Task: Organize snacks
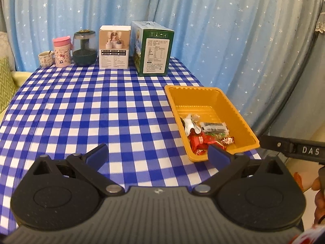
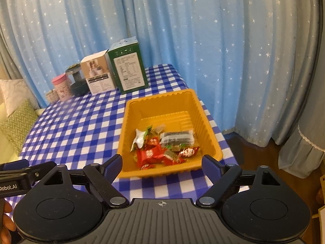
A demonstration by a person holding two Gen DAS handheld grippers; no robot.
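Observation:
An orange plastic tray (image 1: 241,120) (image 2: 205,120) sits near the table's right front corner. It holds several wrapped snacks: red packets (image 1: 198,141) (image 2: 150,155), a white wrapper (image 1: 190,124) (image 2: 139,139), a dark bar in clear wrap (image 1: 214,127) (image 2: 177,138) and a shiny candy (image 1: 227,141) (image 2: 189,152). My left gripper (image 1: 157,154) is open and empty above the tablecloth, left of the tray's near end. My right gripper (image 2: 162,165) is open and empty, its fingers straddling the tray's near edge from above.
Along the back of the blue-checked table (image 1: 91,109) stand a green box (image 1: 154,48), a white box (image 1: 114,47), a dark glass jar (image 1: 84,47), a pink cup (image 1: 62,51) and a small mug (image 1: 46,59). Blue curtains hang behind. Cushions (image 2: 14,122) lie at left.

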